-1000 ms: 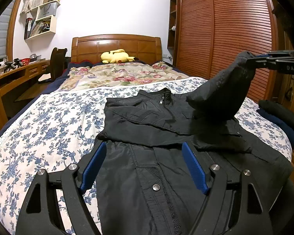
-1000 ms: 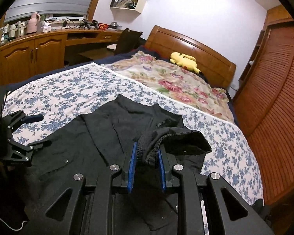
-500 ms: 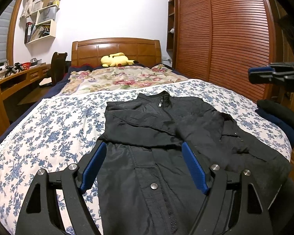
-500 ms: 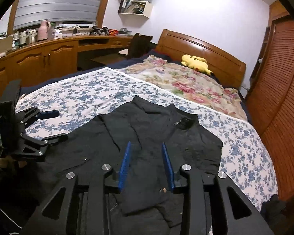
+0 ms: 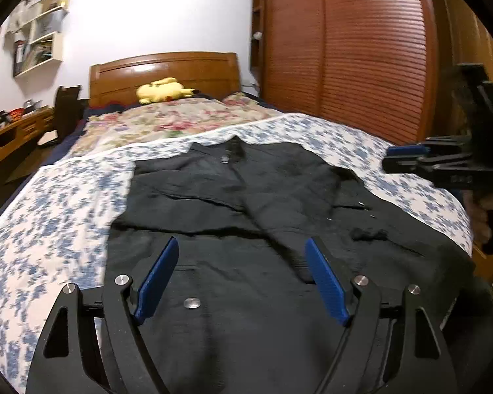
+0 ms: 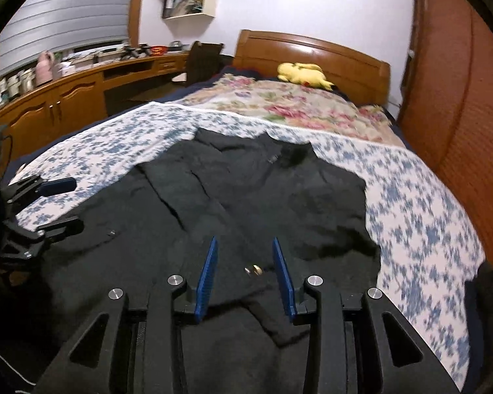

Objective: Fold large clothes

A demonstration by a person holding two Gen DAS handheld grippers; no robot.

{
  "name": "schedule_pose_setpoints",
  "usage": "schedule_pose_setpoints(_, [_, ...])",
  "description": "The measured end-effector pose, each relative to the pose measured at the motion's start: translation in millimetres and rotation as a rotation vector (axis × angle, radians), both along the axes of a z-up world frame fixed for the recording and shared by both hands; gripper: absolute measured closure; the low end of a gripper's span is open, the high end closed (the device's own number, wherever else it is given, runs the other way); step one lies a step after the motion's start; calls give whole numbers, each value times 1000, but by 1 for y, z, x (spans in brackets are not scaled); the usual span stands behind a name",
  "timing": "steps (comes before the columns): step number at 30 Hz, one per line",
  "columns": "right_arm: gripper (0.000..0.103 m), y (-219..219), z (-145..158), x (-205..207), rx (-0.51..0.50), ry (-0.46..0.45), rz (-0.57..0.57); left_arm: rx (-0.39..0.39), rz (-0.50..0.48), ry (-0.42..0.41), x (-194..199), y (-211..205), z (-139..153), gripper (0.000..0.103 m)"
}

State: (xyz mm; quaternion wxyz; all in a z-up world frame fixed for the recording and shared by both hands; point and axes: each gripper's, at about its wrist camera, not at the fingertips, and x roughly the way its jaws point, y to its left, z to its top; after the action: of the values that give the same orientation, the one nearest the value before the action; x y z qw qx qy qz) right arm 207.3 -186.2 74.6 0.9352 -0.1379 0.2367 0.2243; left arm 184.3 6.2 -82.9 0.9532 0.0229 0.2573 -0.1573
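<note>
Lying spread across the middle of both frames, the black jacket [image 5: 246, 229] covered the floral bedspread [image 5: 49, 216]; the left gripper [image 5: 243, 256] stood wide apart and empty at lower centre, the right gripper [image 6: 245, 256] likewise parted, gripping nothing.

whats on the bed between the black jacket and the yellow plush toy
A strip of blue-flowered sheet, then the pink floral quilt, between black jacket and yellow plush toy; both wrist views show it.

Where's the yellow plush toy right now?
The yellow plush toy lies at the head of the bed, against the wooden headboard, beyond the floral quilt and the black jacket; both wrist views show it.
</note>
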Motion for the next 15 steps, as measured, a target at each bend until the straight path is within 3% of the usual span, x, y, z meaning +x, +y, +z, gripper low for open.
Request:
schedule_pose_setpoints(6, [61, -14, -35, 17, 34, 61, -45, 27, -68, 51, 7, -43, -5, 23])
schedule_pose_setpoints(10, [53, -28, -57, 34, 50, 109, -87, 90, -91, 70, 8, -72, -7, 23])
schedule_pose_setpoints(13, [53, -32, -62, 37, 39, 141, -87, 133, -106, 87, 11, -90, -8, 23])
schedule_pose_setpoints(15, [53, -30, -57, 29, 12, 112, -70, 152, -124, 108, 16, -104, -10, 23])
